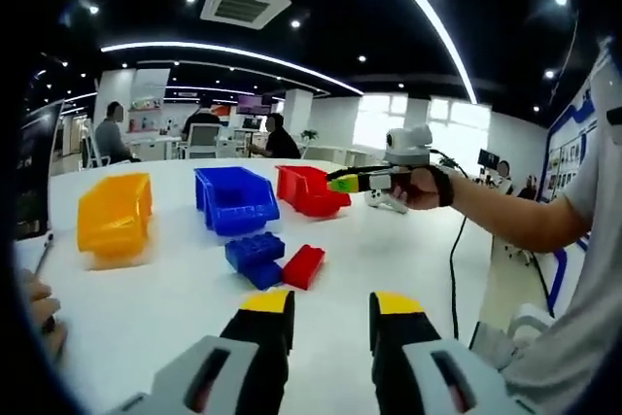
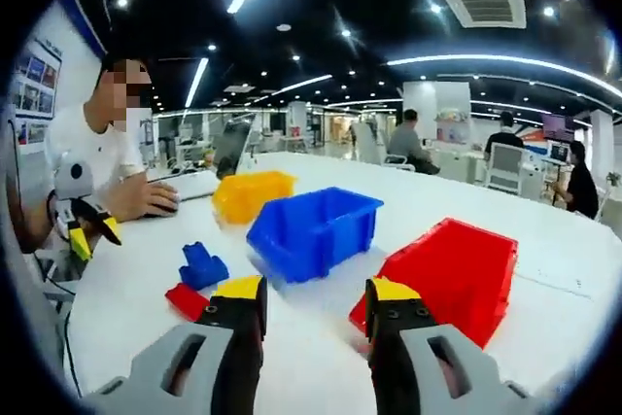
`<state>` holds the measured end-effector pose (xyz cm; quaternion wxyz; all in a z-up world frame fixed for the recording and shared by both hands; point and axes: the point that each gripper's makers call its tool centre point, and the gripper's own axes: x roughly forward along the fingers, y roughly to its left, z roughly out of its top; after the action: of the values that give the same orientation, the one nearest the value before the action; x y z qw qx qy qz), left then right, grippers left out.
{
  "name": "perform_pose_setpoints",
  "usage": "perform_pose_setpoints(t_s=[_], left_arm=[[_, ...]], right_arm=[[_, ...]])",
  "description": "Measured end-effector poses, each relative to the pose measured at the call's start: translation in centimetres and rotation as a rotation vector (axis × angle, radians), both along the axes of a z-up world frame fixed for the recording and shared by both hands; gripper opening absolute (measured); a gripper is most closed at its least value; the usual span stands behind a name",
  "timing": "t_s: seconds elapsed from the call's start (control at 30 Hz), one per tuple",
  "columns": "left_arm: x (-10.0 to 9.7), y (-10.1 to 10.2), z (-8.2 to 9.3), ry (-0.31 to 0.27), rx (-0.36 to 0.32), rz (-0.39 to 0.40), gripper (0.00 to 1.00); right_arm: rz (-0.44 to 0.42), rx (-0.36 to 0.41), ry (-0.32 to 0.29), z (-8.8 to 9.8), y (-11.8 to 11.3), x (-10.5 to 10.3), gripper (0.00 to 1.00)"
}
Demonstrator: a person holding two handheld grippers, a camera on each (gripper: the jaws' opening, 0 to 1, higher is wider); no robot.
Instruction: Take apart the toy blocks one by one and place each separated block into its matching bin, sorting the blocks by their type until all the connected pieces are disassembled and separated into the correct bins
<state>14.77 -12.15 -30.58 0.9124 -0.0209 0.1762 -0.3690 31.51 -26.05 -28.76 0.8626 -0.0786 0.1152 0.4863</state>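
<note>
A cluster of joined blue blocks (image 1: pixel 255 258) lies on the white table (image 1: pixel 146 318) with a red block (image 1: pixel 303 265) touching its right side. Behind them stand a yellow bin (image 1: pixel 115 216), a blue bin (image 1: pixel 236 199) and a red bin (image 1: pixel 311 190). My left gripper (image 1: pixel 332 313) hovers open in front of the blocks, holding nothing. The right gripper (image 1: pixel 342 183), held by a hand, hangs beside the red bin. In the right gripper view my right gripper (image 2: pixel 317 303) is open and bare, close to the red bin (image 2: pixel 452 269). The blue blocks (image 2: pixel 202 265), red block (image 2: pixel 185 298) and left gripper (image 2: pixel 89 228) lie to the left.
The blue bin (image 2: pixel 311 230) and yellow bin (image 2: pixel 251 193) stand mid-table. A person in a white shirt (image 2: pixel 87 157) sits at the table's edge by a flat device (image 2: pixel 194 184). A cable (image 1: pixel 455 269) hangs off the table's right side. A pen (image 1: pixel 44 252) lies far left. Seated people and desks fill the background.
</note>
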Motion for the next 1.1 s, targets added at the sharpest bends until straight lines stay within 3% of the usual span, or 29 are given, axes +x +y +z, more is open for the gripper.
perform_pose_setpoints(t_s=[0.2,0.3,0.47,0.63,1.1], left_arm=[[0.3,0.8,-0.5,0.009,-0.002,0.017,0.33],[0.1,1.4,-0.4,0.009,-0.003,0.027,0.33],[0.1,2.1,-0.4,0.009,-0.005,0.038,0.33],[-0.1,2.1,-0.3,0.012,-0.012,0.043,0.33],[-0.3,1.9,-0.6,0.021,-0.016,0.039,0.33]], right_arm=[[0.307,-0.064,0.08,-3.1,4.0,-4.6,0.43],[0.388,-0.118,0.075,-4.1,5.1,-5.6,0.45],[0.498,-0.135,0.077,-4.5,6.2,-7.1,0.54],[0.519,-0.212,0.046,-5.6,6.2,-6.7,0.54],[0.557,-0.225,0.07,-7.2,7.2,-6.8,0.57]])
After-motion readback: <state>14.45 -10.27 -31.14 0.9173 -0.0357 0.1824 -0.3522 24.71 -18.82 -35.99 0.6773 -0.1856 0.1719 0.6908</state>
